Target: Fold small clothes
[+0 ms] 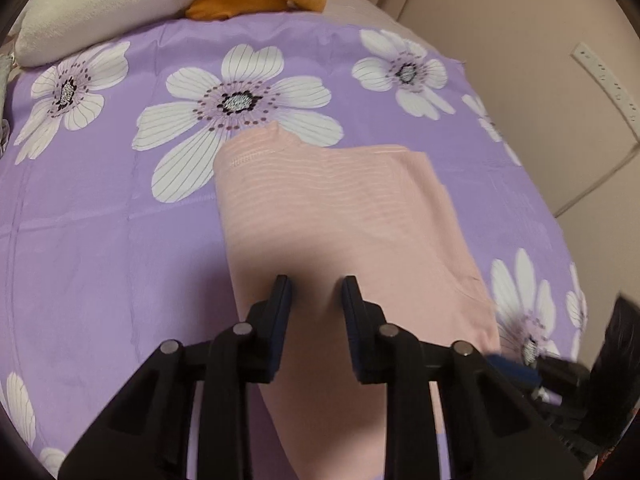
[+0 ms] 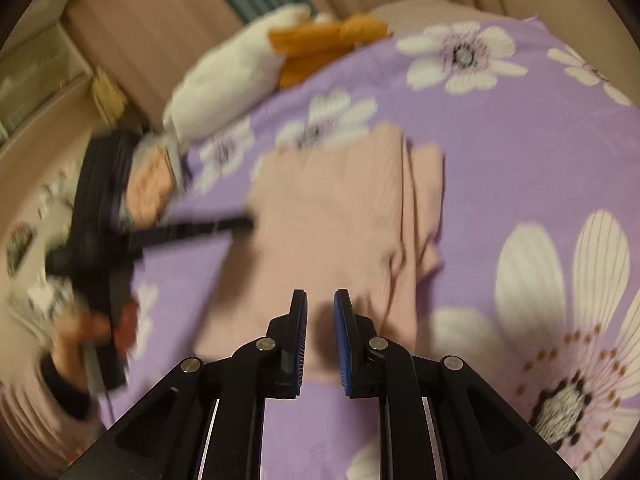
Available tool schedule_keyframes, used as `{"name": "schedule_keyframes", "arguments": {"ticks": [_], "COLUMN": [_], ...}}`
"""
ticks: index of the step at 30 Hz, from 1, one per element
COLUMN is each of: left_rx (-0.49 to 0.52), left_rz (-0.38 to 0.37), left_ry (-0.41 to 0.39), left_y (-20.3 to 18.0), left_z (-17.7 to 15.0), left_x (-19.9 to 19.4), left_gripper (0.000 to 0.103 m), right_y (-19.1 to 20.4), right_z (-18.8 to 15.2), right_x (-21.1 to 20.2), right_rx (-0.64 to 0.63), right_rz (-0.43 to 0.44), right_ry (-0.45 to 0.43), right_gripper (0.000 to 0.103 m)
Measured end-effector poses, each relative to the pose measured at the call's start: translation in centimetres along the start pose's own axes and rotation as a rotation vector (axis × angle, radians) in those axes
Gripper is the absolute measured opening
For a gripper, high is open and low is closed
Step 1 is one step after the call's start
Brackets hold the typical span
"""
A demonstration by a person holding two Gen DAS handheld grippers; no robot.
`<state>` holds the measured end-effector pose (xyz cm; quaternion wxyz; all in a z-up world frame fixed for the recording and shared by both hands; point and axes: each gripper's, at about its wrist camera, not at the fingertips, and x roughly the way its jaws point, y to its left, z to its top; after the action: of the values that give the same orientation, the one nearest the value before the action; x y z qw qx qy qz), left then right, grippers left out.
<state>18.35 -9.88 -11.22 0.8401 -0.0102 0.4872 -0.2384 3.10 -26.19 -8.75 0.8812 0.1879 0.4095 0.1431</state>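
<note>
**Pink top half folded on the flowery bed**

We've got the pink garment (image 1: pixel 332 216) lying flat on the purple floral bedsheet (image 1: pixel 100 240), folded into a longish panel with a spare layer peeking out along one side. Our left tongs (image 1: pixel 316 284) hover right over it, jaws apart with a modest gap and nothing pinched between them. Our right tongs (image 2: pixel 320 298) sit over the near edge of the same garment, jaws nearly together but with a slim gap, gripping nothing. The right view is pretty blurry, so the hand (image 2: pixel 148 188) on the other tool is hard to read. A white plush (image 1: pixel 104 4) with orange bits rests at the far end of the bed.
</note>
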Motion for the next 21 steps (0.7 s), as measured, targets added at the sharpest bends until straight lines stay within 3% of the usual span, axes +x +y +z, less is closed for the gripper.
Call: {"name": "schedule_keyframes", "arguments": {"ticks": [2,10,14,18,21], "left_rx": [-0.006,-0.027,0.028,0.087,0.119], "left_rz": [-0.002,-0.031,-0.027,-0.023,-0.003], "left_ry": [0.023,0.02,0.002,-0.005,0.005], "left_y": [0.3,0.8,0.2,-0.7,-1.2], "left_z": [0.1,0.2,-1.4,-3.8,-5.0], "left_x": [1.1,0.7,-1.0,-2.1,-1.9], "left_gripper": [0.024,0.026,0.027,0.027,0.027], "right_y": [-0.8,-2.2,-2.5,-2.8,-2.8], "right_z": [-1.0,-1.0,0.6,4.5,7.3], "right_x": [1.3,1.2,-0.8,-0.5,1.7], "right_rx": [-0.004,0.046,0.068,0.079,0.085], "right_rz": [-0.067,-0.007,0.049,0.029,0.023], "right_ry": [0.054,0.087,0.0,-0.078,-0.065], "right_gripper": [0.015,0.011,0.011,0.011,0.011]}}
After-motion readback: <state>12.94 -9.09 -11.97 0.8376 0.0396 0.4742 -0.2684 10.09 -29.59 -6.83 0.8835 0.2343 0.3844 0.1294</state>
